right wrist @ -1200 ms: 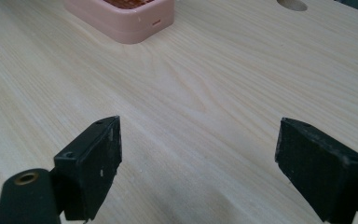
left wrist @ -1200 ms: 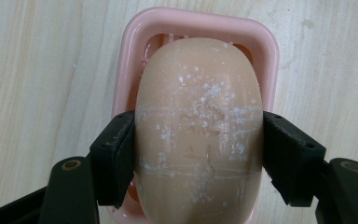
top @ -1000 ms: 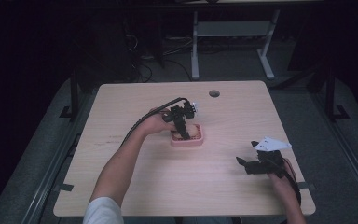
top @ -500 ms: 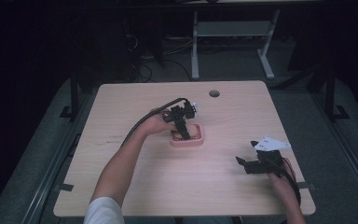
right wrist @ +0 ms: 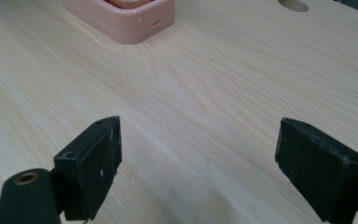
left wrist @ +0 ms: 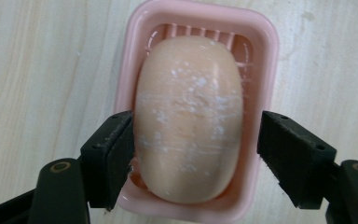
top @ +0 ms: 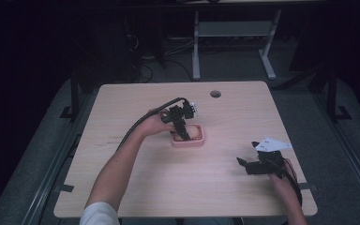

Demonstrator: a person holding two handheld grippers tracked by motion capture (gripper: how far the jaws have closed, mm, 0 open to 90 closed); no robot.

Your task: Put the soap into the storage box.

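Reaching down over the pink plastic soap dish [left wrist: 265,60], the left gripper [left wrist: 193,144] has its fingers spread on both sides of the peach oval soap bar [left wrist: 189,116], which lies in the dish, long way pointing away from them. The right gripper [right wrist: 198,163] waits released, far off on the pale wooden worktop [right wrist: 223,84].

No visible change
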